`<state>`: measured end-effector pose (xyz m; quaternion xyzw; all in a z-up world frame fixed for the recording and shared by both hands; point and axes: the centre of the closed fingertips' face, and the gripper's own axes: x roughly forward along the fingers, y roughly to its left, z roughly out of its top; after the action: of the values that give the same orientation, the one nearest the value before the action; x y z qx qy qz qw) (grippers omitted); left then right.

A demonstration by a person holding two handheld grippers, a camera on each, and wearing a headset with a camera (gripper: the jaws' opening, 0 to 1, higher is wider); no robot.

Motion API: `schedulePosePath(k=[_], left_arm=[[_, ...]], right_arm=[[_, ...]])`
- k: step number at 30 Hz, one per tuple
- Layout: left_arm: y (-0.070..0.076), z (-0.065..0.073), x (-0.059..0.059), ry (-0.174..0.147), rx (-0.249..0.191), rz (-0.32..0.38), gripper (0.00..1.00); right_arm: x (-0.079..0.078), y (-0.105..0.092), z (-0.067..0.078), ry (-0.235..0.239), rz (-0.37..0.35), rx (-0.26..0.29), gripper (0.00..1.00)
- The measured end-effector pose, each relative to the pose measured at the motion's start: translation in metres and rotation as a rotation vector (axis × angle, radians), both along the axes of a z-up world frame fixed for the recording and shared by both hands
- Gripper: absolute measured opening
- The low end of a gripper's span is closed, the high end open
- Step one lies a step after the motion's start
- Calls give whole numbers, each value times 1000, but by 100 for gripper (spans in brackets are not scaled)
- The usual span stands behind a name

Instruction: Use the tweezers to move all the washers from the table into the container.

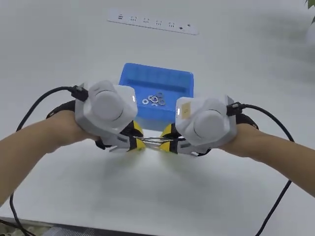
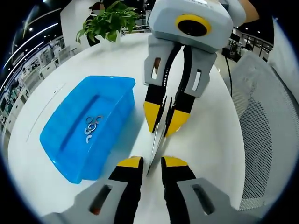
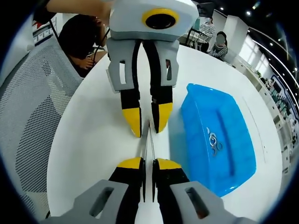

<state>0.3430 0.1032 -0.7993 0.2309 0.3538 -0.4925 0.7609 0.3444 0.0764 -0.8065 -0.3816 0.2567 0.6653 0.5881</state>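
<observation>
Tweezers bridge both tools before the container, washers inside, likely for regripping: right tool clamps them; left tool brackets their tips, grip unclear

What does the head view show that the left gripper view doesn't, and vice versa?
Head view: a white power strip lying beyond the workspace. Left gripper view: a potted plant and a mesh chair back. Shared: the blue container with washers inside, and the tweezers clamped between the left gripper and the right gripper, which face each other tip to tip.
</observation>
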Motion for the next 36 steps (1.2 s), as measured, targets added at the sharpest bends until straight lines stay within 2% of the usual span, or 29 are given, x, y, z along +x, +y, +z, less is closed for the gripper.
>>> schedulePosePath(k=[6,7,8,10,15,18,25,27,31,33,36], left_arm=[[7,2,-4,7,0,17,23],[7,4,-4,9,-16,27,24],[4,8,-3,8,-54,48,25],[4,14,-3,4,-73,72,25],[13,16,-7,-9,-54,86,25],[17,20,-12,-15,-67,100,26],[35,40,-15,-51,-142,205,31],[42,48,-17,-72,-155,231,32],[52,62,-22,-105,-187,265,40],[56,70,-25,-126,-204,283,45],[61,80,-30,-137,-230,303,55]], right_arm=[[0,-4,0,3,-15,-13,14],[0,-4,0,6,-16,-14,15],[0,-5,0,4,-17,-15,16],[0,-5,1,-1,-20,-16,17],[-3,-5,9,9,-44,4,18],[-3,-9,17,12,-67,28,19],[-2,-31,34,-7,-128,76,25],[-1,-39,38,-24,-142,80,26],[0,-53,50,-54,-170,101,29],[0,-60,58,-56,-186,118,31],[-1,-71,63,-50,-207,120,37]])
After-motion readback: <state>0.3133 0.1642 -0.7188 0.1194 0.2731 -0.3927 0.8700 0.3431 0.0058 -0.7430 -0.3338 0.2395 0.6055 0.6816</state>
